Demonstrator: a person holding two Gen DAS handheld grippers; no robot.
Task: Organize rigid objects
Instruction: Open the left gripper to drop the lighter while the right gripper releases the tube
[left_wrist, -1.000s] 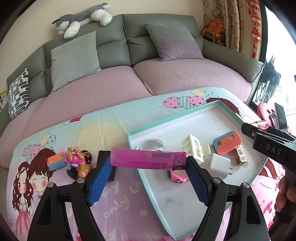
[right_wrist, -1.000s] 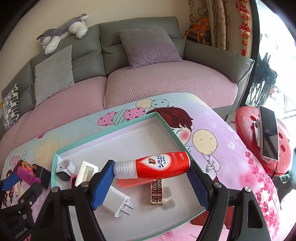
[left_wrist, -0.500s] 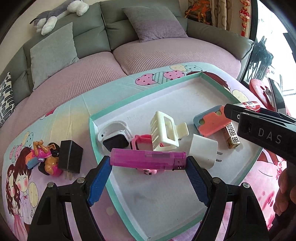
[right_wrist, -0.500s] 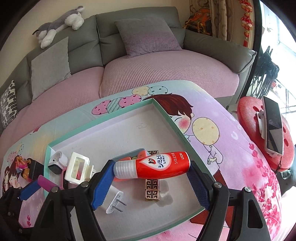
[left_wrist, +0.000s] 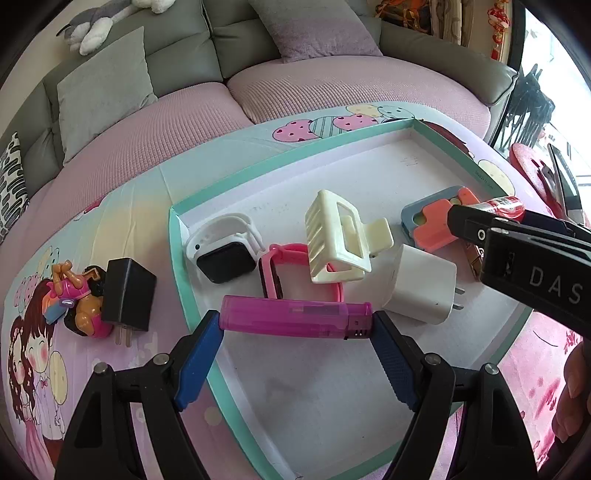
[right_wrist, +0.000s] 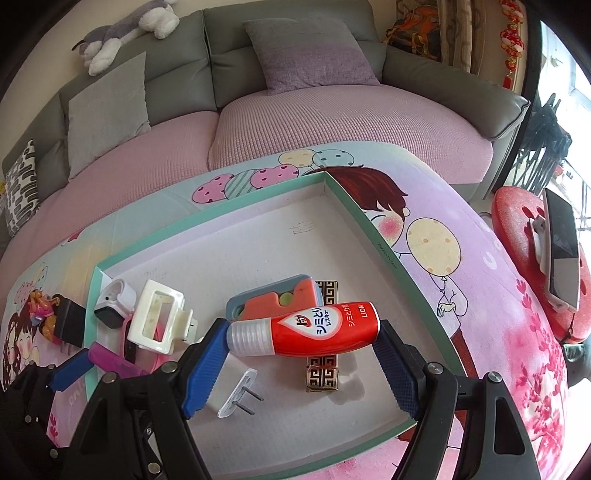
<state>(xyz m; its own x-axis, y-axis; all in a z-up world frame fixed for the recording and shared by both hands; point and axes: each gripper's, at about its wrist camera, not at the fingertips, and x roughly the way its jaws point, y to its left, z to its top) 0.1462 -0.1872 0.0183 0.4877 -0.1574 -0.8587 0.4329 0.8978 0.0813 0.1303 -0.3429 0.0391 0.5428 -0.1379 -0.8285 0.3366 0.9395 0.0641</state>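
My left gripper (left_wrist: 295, 325) is shut on a magenta lighter (left_wrist: 295, 316), held crosswise just above the near left part of the teal-rimmed tray (left_wrist: 173, 236). Over the tray's right half, my right gripper (right_wrist: 301, 332) is shut on a red bottle with a clear cap (right_wrist: 306, 329). Inside the tray lie a white smartwatch (left_wrist: 221, 247), a pink watch (left_wrist: 277, 273), a cream hair claw (left_wrist: 340, 240), a white charger plug (left_wrist: 421, 284), an orange-and-grey case (right_wrist: 277, 299) and a gold patterned bar (right_wrist: 322, 373).
Left of the tray, on the cartoon-print cloth, lie a black charger (left_wrist: 127, 291) and a small toy figure (left_wrist: 70, 299). A grey and pink sofa (right_wrist: 332, 122) curves behind the table. A red stool (right_wrist: 524, 258) carrying a phone (right_wrist: 561, 251) stands to the right.
Both grippers have sunk toward the tray with their loads, and the left one has shifted from over the cloth to above the tray's left part. Neither grip changed.
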